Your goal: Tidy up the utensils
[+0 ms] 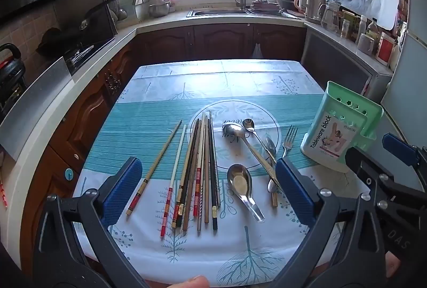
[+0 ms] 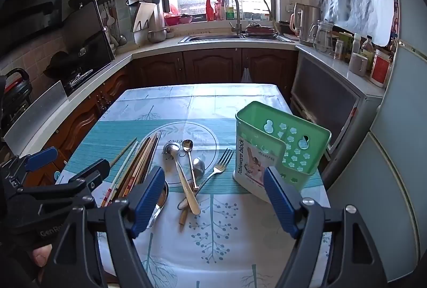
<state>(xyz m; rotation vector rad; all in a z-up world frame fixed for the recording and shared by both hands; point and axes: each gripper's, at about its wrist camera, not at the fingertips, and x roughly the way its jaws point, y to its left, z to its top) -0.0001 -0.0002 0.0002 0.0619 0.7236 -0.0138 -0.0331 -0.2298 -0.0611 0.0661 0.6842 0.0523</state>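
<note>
Several chopsticks lie side by side on the tablecloth, with several metal spoons and a fork to their right. A green utensil holder labelled "Tableware block" stands empty at the table's right. My left gripper hovers open above the near ends of the chopsticks and spoons, holding nothing. My right gripper is open too, above the near table between the spoons and the holder. The fork lies just past its fingers. Its chopsticks sit left.
The table wears a teal and white cloth and stands in a kitchen. Wooden cabinets and a counter run along its left and far sides; a fridge stands close on the right. The right gripper's body shows at the left view's right edge.
</note>
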